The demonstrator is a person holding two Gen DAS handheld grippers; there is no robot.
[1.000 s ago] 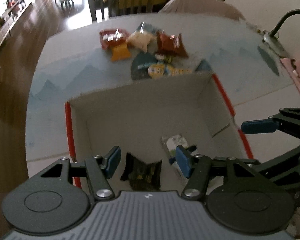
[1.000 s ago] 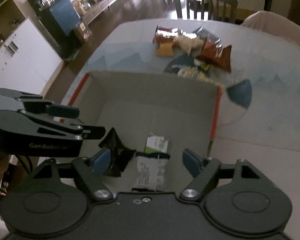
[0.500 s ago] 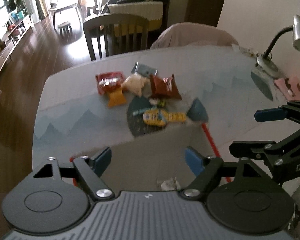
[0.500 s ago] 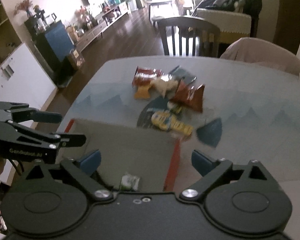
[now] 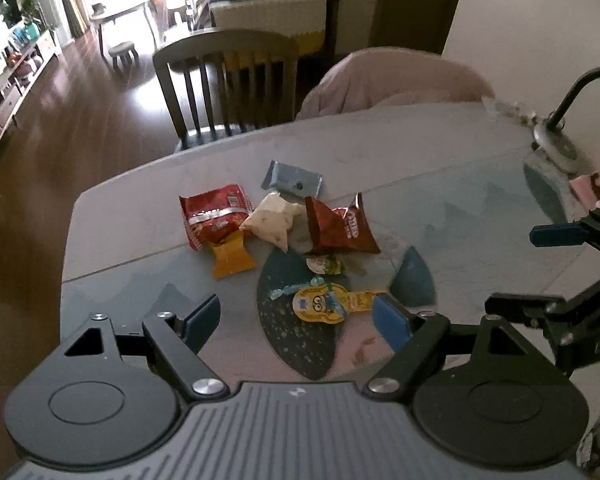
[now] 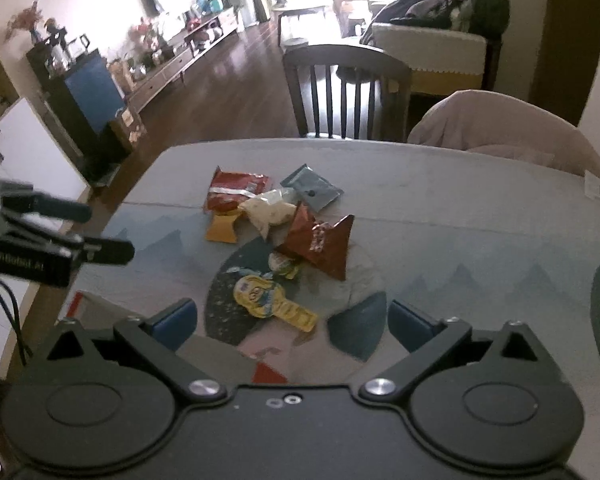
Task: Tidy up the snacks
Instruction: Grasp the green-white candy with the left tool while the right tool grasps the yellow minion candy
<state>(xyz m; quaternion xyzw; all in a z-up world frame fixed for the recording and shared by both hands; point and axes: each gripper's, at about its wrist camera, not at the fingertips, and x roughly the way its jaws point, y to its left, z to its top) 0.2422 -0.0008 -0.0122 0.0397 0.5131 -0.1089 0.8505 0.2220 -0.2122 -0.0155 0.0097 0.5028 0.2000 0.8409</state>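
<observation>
A pile of snacks lies mid-table: a red packet [image 5: 214, 216] [image 6: 236, 190], an orange packet [image 5: 231, 256], a white bag [image 5: 272, 220] [image 6: 270, 212], a grey-blue packet [image 5: 294, 178] [image 6: 312, 192], a brown-red chip bag [image 5: 340, 228] [image 6: 320, 242], a small round snack [image 5: 324, 266] and a yellow pouch [image 5: 324, 304] [image 6: 268, 298]. My left gripper [image 5: 296, 320] is open and empty, just short of the yellow pouch. My right gripper [image 6: 292, 320] is open and empty, also just short of it. The cardboard box's red-edged corner [image 6: 78, 300] shows at lower left.
The table [image 5: 440, 184] has a mat with blue mountain shapes. A desk lamp [image 5: 556, 144] stands at far right. A wooden chair [image 5: 228, 84] and a cloth-covered chair [image 5: 392, 80] stand behind the table. The right gripper also shows in the left view [image 5: 560, 264].
Both grippers have lifted out of the box, where two packets lay, and moved forward toward the snack pile. The box has dropped almost out of view. Both stay open.
</observation>
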